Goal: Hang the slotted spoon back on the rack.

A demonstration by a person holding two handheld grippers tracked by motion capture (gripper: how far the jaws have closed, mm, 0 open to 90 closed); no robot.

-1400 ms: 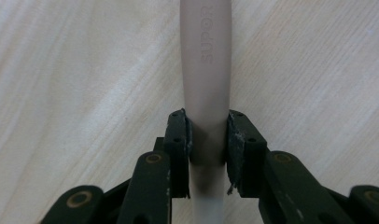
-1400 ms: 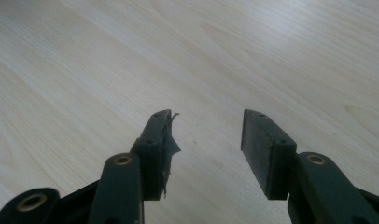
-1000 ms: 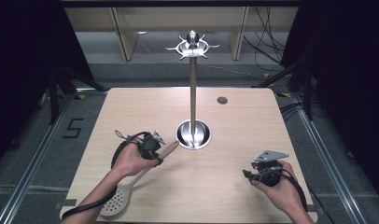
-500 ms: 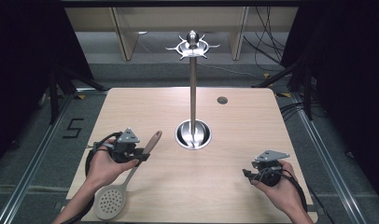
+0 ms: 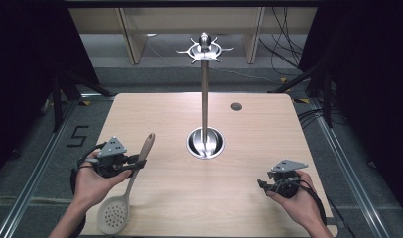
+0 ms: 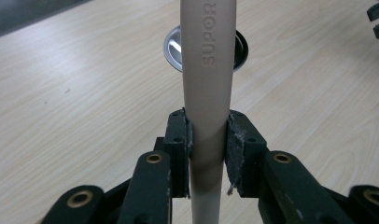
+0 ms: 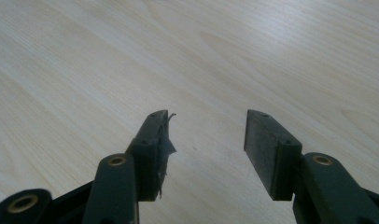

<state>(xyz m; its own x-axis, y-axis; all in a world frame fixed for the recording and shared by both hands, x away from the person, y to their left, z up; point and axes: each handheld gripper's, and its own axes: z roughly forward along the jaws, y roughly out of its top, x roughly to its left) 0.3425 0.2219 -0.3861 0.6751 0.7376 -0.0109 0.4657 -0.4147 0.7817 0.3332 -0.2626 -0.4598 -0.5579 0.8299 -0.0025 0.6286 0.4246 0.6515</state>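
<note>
Left gripper (image 6: 207,140): jaws clamped on the handle of the skimmer (image 6: 207,84), pads pressing both sides just below the embossed lettering. In the high view the left gripper (image 5: 140,161) holds the skimmer (image 5: 127,193) over the table's near-left part; the handle tip points up and away toward the stand (image 5: 205,99), and the perforated bowl hangs toward the near edge, close to the person's left forearm. Bare table (image 5: 259,124) lies between the handle tip and the stand's round base.

Right gripper (image 7: 207,140): jaws apart, nothing between them, bare wood beyond; they have just been opening. In the high view the right gripper (image 5: 263,185) sits near the table's near-right corner, well apart from the stand, with open wood to its left and ahead. A small dark disc (image 5: 236,106) lies near the far edge, right of the pole.

Compared with a second ago: the left gripper and skimmer have drawn back leftward from the stand's base, where the handle tip then nearly touched it. The bowl now shows fully over the table. The right hand has kept its place.
</note>
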